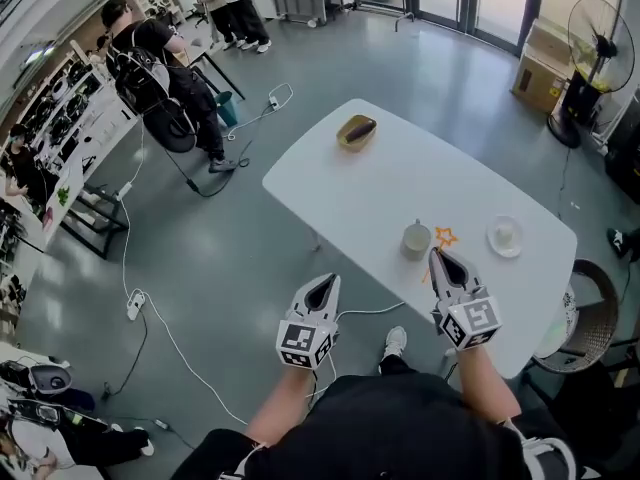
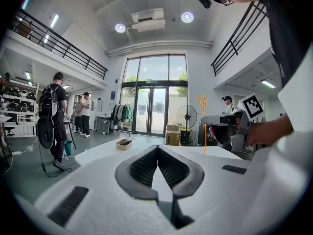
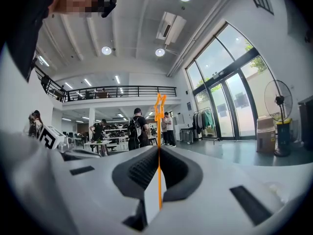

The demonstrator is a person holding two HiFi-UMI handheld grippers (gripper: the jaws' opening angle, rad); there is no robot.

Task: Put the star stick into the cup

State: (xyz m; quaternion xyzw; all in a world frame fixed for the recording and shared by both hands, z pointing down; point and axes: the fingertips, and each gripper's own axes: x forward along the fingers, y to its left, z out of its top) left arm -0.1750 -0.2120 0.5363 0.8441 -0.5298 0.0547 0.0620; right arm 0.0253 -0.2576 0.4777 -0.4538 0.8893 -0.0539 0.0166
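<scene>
Carry-to-cup step judged in hand. Star stick [image 3: 158,146] pinched upright in right gripper [image 1: 438,255], star just right of cup [image 1: 416,239], not yet inside. Left gripper [image 1: 327,282] pressed together, empty, well left of cup. Next move judged needed: stick shifted over cup mouth, lowered, released.

The left gripper [image 1: 326,284] is held out low in front of the body, with its jaws brought together on nothing. The right gripper [image 1: 438,258] is held further forward, its jaws closed on the thin shaft of the star stick [image 3: 158,112], which is kept upright. The left forearm [image 1: 283,405] and right forearm [image 1: 487,383] are bare and extended forward.
</scene>
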